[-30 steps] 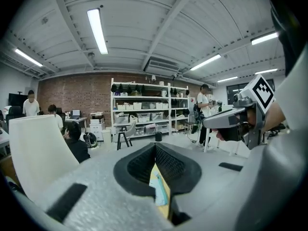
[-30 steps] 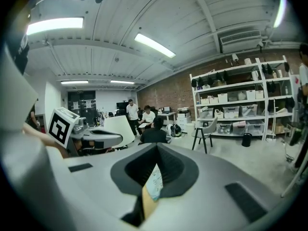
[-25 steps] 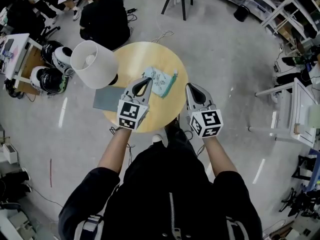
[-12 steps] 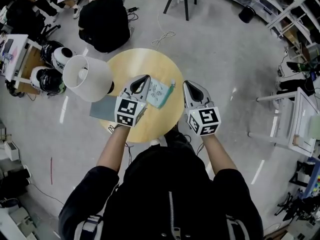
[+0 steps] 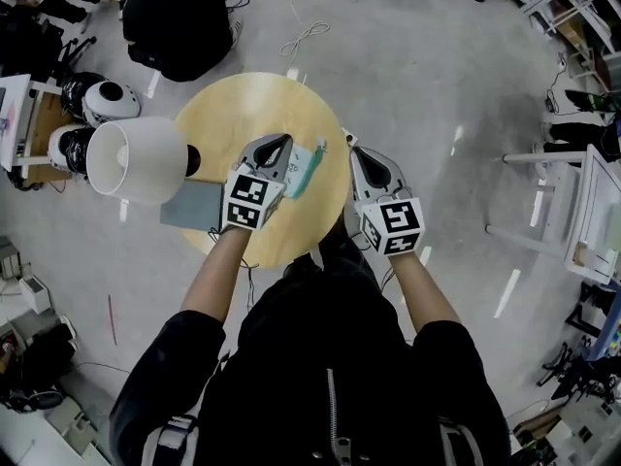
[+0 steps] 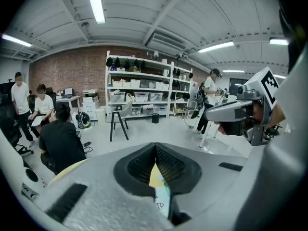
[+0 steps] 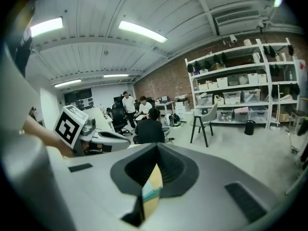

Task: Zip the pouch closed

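At table's near side, over the work: left gripper (image 5: 279, 144), jaws pressed together, nothing between; right gripper (image 5: 357, 155), jaws likewise together, nothing between. Both tilted downward, tips toward the pouch (image 5: 305, 168).

Pouch: pale with a teal edge, flat on the round wooden table (image 5: 243, 100), between the two tips. Left tip over its near-left corner, contact not determinable. Also on the table: white lamp shade (image 5: 136, 158) and grey pad (image 5: 192, 207), left of the pouch.

Step judged in hand: approach, zip not yet gripped. For a clean close:
- Part both jaws before contact.
- Pin the fabric near the zip's start with one gripper.
- Pinch the slider tab with the other and draw straight along the track, fabric kept taut against bunching.

Slider position too small to make out.

Head view only: full layout of pouch, table and both grippers. Left gripper view only: sliver of pouch beneath the closed jaws, right gripper alongside, shelving (image 6: 144, 88), seated people (image 6: 60, 138). Right gripper view only: teal-striped sliver of pouch, left gripper's marker cube.
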`<state>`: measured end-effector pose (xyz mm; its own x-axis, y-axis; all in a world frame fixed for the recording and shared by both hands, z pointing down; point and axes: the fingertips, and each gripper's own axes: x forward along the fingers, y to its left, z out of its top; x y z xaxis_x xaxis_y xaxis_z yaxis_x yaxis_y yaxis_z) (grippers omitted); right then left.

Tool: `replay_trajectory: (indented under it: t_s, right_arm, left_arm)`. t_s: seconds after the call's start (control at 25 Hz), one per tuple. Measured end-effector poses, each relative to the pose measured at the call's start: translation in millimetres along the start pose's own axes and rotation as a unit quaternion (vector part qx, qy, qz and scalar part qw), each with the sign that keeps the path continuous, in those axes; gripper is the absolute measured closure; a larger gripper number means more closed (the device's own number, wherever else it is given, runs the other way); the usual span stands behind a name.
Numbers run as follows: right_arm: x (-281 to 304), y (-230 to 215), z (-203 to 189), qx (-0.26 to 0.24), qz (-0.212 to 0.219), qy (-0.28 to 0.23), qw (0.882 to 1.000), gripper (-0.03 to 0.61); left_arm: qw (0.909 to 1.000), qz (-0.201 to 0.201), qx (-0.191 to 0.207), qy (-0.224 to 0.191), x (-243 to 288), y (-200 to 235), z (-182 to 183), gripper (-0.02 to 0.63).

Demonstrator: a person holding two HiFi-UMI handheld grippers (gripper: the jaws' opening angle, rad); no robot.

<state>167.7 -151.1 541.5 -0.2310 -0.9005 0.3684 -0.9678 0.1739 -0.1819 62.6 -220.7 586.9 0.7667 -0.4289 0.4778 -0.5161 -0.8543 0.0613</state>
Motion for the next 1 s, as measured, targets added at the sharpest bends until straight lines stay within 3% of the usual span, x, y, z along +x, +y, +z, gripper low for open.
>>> replay_trajectory:
  t_s: [0.28, 0.36, 0.48, 0.56, 0.76, 0.88, 1.0]
  right_arm:
    - [9.7, -32.0, -30.8, 0.024, -0.001, 0.029, 0.999, 0.574]
    - [11.5, -43.1, -37.4, 0.032, -0.001, 0.035, 0.999, 0.574]
    - [15.3, -56.9, -45.3, 0.043, -0.001, 0.043, 0.998, 0.574]
    - [19.7, -63.9, -50.0, 0.048, 0.001, 0.050, 0.998, 0.574]
    - [28.3, -81.9, -56.8, 0.058, 0.004, 0.063, 0.996, 0.574]
    - [33.2, -93.4, -61.1, 0.062, 0.005, 0.072, 0.996, 0.574]
    - [39.6, -105.3, -64.5, 0.068, 0.005, 0.078, 0.995, 0.574]
  left_arm:
    - [0.9967, -0.020, -0.016, 0.077, 51.3, -11.9, -36.9, 0.603]
    - [0.9944, -0.031, -0.034, 0.095, 69.4, -19.4, -46.7, 0.545]
    - [0.9897, -0.034, -0.050, 0.129, 92.9, -25.4, -64.6, 0.510]
    - [0.9848, -0.035, -0.064, 0.158, 105.2, -26.6, -79.3, 0.467]
    - [0.9704, -0.033, -0.105, 0.215, 128.8, -28.6, -111.7, 0.462]
    - [0.9582, -0.038, -0.138, 0.248, 144.1, -33.2, -128.3, 0.403]
    - [0.9477, -0.031, -0.150, 0.280, 157.8, -33.3, -144.8, 0.402]
